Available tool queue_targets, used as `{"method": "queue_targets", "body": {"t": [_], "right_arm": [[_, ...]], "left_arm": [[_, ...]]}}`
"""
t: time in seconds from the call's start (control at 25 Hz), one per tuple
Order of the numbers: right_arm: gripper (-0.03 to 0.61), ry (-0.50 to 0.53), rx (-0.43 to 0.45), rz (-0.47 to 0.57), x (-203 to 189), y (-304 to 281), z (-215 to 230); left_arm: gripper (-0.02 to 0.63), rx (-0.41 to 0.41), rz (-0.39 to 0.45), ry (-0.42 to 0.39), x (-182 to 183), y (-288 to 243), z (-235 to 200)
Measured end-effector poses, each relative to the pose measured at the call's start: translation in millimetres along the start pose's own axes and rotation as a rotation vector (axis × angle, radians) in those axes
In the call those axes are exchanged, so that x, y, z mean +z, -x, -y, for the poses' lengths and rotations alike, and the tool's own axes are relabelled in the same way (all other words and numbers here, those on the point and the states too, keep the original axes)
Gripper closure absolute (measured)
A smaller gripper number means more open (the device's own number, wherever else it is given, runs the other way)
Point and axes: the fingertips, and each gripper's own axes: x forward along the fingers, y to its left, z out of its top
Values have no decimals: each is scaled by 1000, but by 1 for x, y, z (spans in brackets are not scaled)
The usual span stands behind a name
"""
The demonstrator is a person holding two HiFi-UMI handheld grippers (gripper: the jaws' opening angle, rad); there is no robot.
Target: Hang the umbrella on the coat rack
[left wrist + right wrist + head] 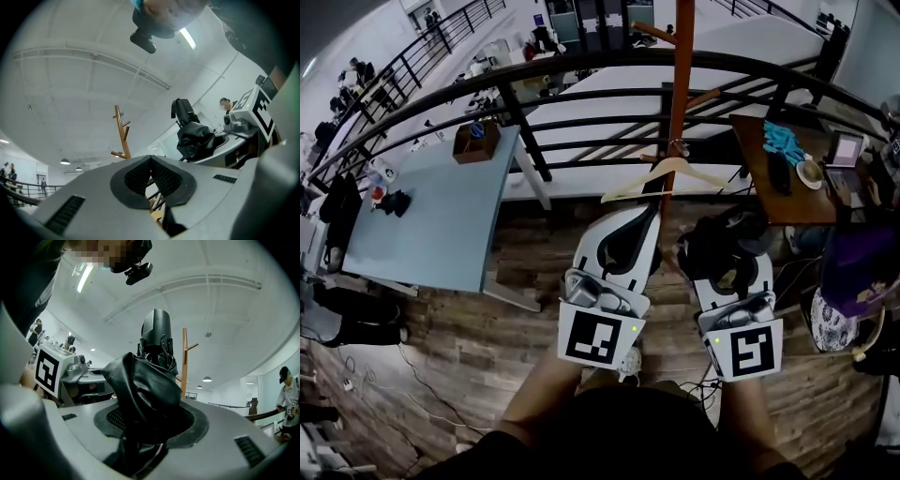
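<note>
Umbrella (147,376) — black, folded — clamped in right gripper (150,425), near rack (680,103). Left gripper (151,174) closed on nothing. Clamp clear from right gripper view; from head view, umbrella a dark bundle, hanger (664,175) on rack.

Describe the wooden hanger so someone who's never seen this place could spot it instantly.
Find the black railing across the head view; the orange-brown coat rack pole stands before it. The hanger hangs low on that pole, the only pale, curved wooden piece there.
</note>
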Motion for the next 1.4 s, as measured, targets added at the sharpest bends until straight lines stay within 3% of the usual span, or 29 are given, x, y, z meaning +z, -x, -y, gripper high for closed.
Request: {"method": "queue_targets", "body": {"t": [0.64, 1.4], "right_arm": [[353, -5, -40, -46, -16, -68, 14], [353, 35, -36, -31, -5, -69, 8]], "left_arm": [[604, -59, 9, 39, -35, -36, -42], [604, -48, 47, 32, -22, -32, -51]]}}
